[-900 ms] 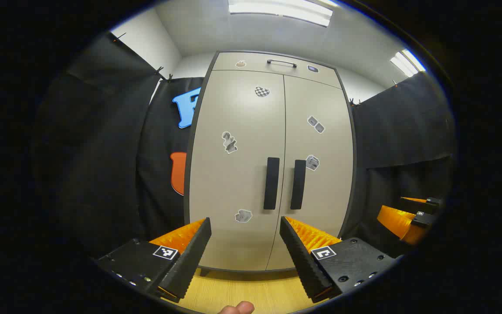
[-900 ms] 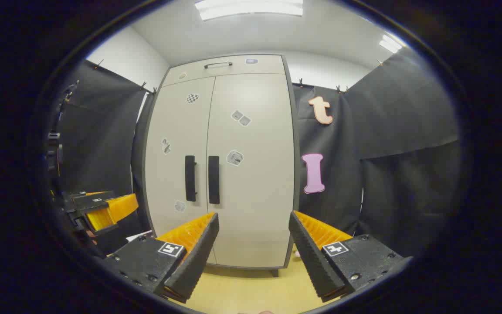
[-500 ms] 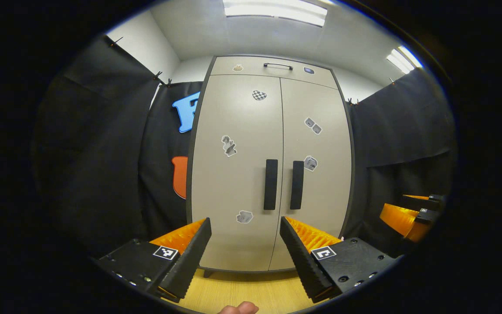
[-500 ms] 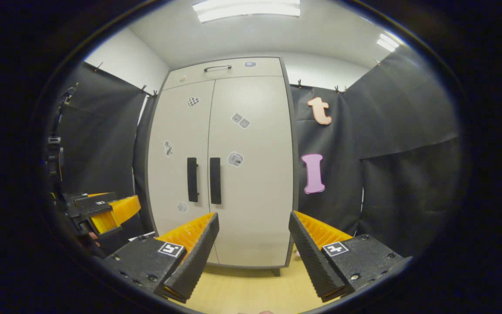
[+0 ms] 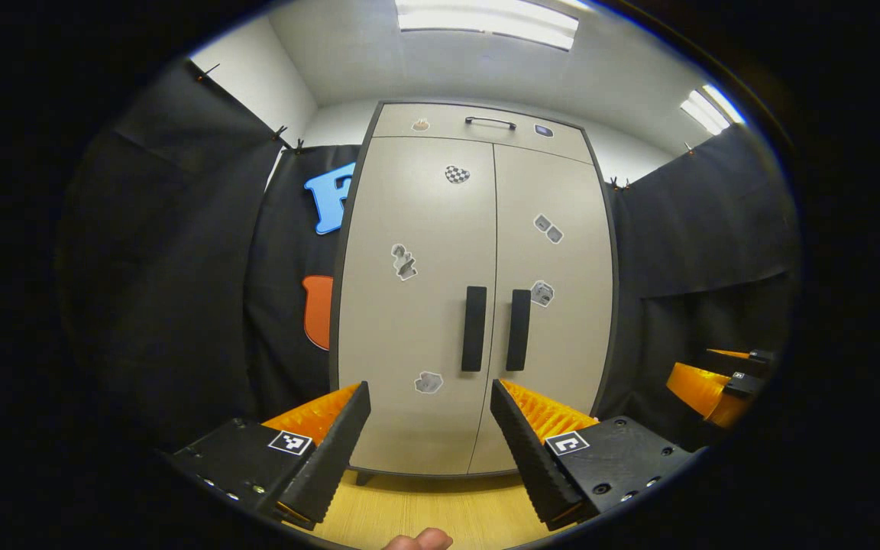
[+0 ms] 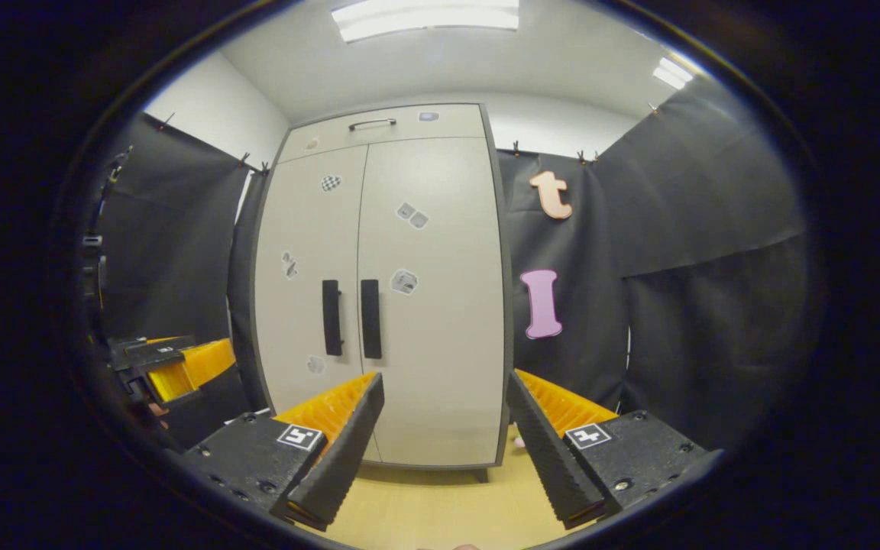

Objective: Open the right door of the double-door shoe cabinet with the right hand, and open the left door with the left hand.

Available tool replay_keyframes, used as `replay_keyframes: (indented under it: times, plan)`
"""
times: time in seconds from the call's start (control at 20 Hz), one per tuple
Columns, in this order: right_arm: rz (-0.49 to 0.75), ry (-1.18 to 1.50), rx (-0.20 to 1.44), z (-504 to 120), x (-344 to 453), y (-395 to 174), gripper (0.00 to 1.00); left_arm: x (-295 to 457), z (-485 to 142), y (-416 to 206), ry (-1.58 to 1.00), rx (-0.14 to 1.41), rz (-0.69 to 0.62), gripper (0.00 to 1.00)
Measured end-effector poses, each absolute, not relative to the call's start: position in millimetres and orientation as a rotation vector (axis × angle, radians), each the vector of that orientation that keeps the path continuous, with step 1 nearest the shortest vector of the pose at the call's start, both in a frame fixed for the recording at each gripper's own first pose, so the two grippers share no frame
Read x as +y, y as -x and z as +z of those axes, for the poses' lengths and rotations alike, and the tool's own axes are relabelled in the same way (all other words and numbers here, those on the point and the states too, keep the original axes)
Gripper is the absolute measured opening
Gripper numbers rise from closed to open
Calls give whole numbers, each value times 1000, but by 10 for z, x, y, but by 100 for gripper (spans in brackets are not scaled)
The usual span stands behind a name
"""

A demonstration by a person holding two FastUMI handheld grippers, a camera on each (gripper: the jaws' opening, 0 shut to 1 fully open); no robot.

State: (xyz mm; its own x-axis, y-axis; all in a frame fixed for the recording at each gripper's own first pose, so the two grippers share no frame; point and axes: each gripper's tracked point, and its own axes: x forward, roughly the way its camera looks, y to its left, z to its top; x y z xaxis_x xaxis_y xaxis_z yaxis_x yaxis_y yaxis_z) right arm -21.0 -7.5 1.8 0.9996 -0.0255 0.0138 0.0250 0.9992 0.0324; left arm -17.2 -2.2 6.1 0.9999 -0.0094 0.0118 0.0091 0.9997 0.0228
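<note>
Shoe cabinet [image 5: 478, 298] stood upright at far centre of the left gripper view, left of centre in the right gripper view [image 6: 379, 298], on a pale wood floor [image 5: 409, 512]. Both doors shut and flush, seam running vertically between them.

Left gripper [image 5: 431, 435] held with jaws wide apart, nothing between them, well short of the cabinet. Right gripper [image 6: 446, 428] likewise spread and empty, also well apart from the cabinet. Right gripper also seen at far right edge of the left gripper view [image 5: 719, 382]; jaw state there too small to tell.

Left door handle [image 5: 474, 328] and right door handle [image 5: 519, 330]: two dark vertical bars just beside the seam, one on each door, near mid-height. Same pair in the right gripper view [image 6: 331, 317] [image 6: 370, 318].

Judged handling: doors rigid flat panels, hinged at the outer edges, probably light to swing; handles stiff, smooth, possibly slippery. Best hold judged to be across a bar near its middle, then pulled outward along the hinge arc. Handles close together, so little room for fingers between them.

Small stickers [image 5: 403, 262] scattered over both doors; no writing or brand legible. Top drawer [image 5: 486, 122] above the doors with its own handle, not part of the task.
</note>
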Motion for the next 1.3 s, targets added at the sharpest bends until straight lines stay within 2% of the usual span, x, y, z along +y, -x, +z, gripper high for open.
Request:
replay_keyframes:
  times: [0.1, 0.15, 0.3, 0.35, 0.55, 0.9, 1.3]
  plan:
    - [-28, -28, -16, 19, -70, 196, 97, -33, 62, 169, -24, -13, -14, 95]
    - [-29, -26, -10, -10, -62, 189, 100, -37, 61, 171, -24, -12, -19, 95]
    - [-23, -34, 3, -30, -18, 149, 97, 17, 75, 183, -31, -21, -13, 95]
    - [-22, -39, -2, -10, -5, 140, 100, 31, 66, 179, -33, -22, -13, 95]
    - [-9, -29, -19, 46, 85, -90, 100, 48, -3, 207, -33, -27, -22, 95]
    - [72, -34, -24, 332, 578, -1114, 100, 87, -308, 395, -16, 52, -44, 95]
    - [52, -1, 49, 240, 958, -2078, 98, 442, -513, 544, -4, 98, 1, 95]
